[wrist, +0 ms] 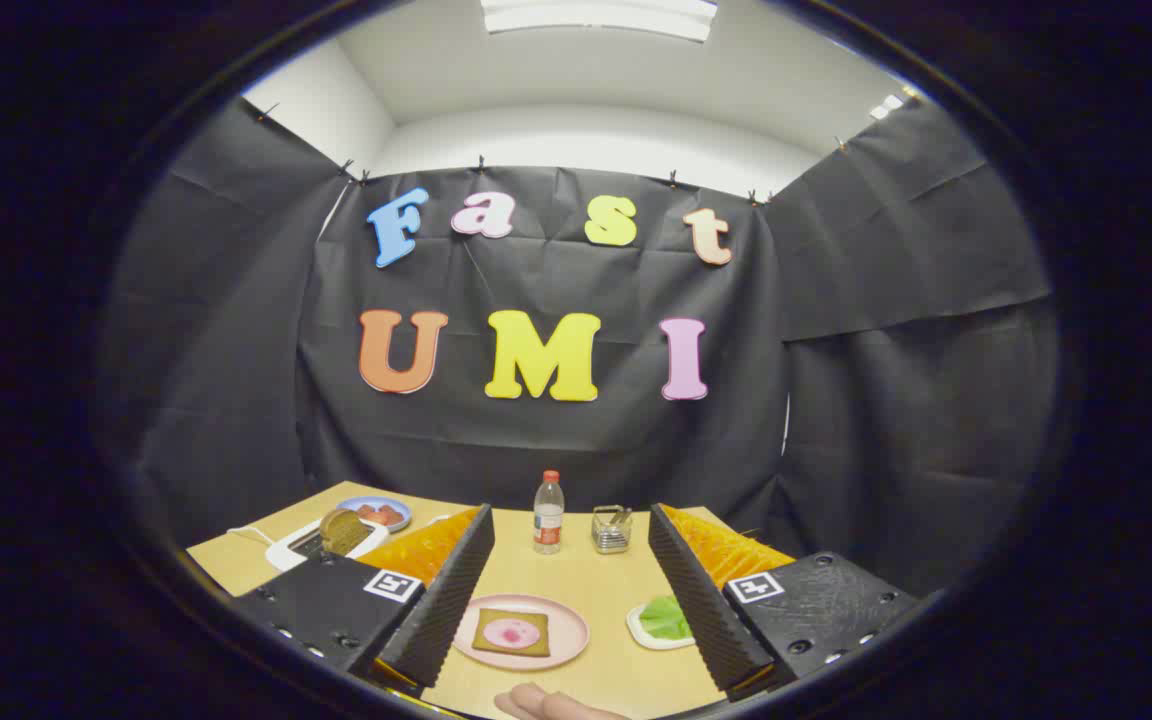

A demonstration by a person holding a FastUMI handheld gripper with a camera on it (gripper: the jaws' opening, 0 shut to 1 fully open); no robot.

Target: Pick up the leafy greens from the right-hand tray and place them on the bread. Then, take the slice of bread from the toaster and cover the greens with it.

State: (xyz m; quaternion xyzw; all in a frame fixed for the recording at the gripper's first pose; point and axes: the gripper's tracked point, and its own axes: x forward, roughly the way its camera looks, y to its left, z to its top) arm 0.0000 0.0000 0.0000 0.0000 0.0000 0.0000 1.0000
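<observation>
The tool (564,590) is wide open and holds nothing. Between its fingers, on the table (576,570), lies bread (511,632) on a pink plate (566,640); the leafy greens (666,618) lie on a small tray (636,628) beside the right finger.

Far end of the wooden worktop (576,590) has a water bottle (548,513) with a red cap standing upright, and just beside it a small metal holder (612,530). Off past the toaster sits a blue plate (376,513) with something reddish on it.
</observation>
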